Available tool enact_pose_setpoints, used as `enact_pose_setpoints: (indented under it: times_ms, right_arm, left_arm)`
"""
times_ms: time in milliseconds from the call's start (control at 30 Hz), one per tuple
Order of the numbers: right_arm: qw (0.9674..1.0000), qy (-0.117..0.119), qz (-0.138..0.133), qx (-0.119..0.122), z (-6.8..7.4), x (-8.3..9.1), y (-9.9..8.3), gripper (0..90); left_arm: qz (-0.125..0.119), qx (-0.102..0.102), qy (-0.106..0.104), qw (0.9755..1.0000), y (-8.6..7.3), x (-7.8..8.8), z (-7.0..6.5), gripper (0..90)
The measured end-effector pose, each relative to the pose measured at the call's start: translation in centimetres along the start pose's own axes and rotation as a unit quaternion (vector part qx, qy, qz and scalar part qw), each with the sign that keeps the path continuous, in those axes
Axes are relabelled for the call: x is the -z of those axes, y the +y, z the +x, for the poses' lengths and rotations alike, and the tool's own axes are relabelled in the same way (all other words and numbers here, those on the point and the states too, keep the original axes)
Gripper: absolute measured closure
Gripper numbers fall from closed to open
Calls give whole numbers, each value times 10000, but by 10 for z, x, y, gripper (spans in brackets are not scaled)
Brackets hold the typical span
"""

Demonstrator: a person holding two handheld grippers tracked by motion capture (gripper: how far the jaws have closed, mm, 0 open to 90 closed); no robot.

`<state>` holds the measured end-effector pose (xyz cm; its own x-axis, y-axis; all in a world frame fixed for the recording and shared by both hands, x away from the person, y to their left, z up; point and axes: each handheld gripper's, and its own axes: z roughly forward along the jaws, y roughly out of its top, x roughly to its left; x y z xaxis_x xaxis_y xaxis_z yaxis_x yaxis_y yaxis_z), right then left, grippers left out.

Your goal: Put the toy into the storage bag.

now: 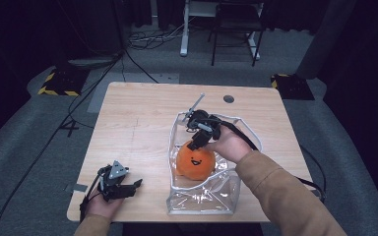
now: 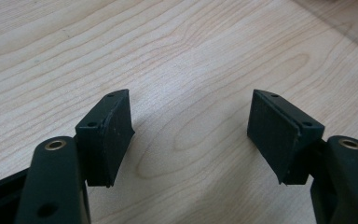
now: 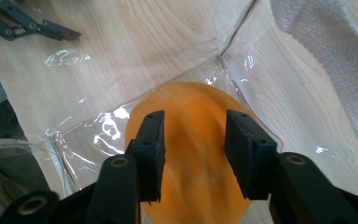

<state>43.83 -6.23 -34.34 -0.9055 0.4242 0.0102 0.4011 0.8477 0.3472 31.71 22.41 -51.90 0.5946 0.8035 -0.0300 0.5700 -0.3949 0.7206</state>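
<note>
**Orange plush toy in a clear bag, right gripper around it**

The wooden table (image 1: 142, 123) is the biggest thing in the high view; it has a light grain and a small round hole near its far edge. On its right half lies a transparent plastic bag (image 1: 204, 199) with a white edge, open on top.

Inside the bag sits the orange plush toy (image 1: 195, 162), round, with a small smiling face toward the near edge of the table. In the right gripper view its orange surface (image 3: 193, 140) shows between the two black jaws, with the shiny plastic of the bag around it.

The right gripper (image 1: 200, 140) reaches down into the bag from the far side, held by the hand in a tan sleeve. Its jaws stand on both sides of the toy, close to the fabric; I cannot tell if they press on it or are only beside it.

The left gripper (image 1: 123, 188) rests near the near left corner of the table, well apart from the bag. In the left gripper view its jaws are spread wide with nothing but bare wood between them.
</note>
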Motion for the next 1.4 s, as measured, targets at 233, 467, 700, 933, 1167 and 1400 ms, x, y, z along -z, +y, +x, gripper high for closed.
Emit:
enact_pose_setpoints:
  times_ms: [233, 467, 700, 933, 1167, 1400]
  right_arm:
    - [9998, -25, -194, -24, -1, 11, -3, 558]
    - [9989, -60, -467, -70, -1, 30, -8, 555]
    - [9954, -174, -934, -99, 1, 59, -20, 550]
    - [9900, -295, -1345, -307, -2, 88, -44, 543]
    - [9850, -450, -1582, -517, -9, 112, -68, 542]
    - [9806, -578, -1741, -684, -13, 130, -91, 539]
  left_arm:
    - [0, 1, 0, 10000, 0, 0, 0, 312]
    - [1, 1, -1, 10000, 0, 0, 0, 312]
    - [5, 3, -4, 10000, 0, 0, 0, 312]
    - [2, 8, -20, 10000, 1, -1, 1, 312]
    - [-1, 10, -16, 10000, 1, -1, 1, 312]
    - [0, 10, -16, 10000, 1, -1, 1, 313]
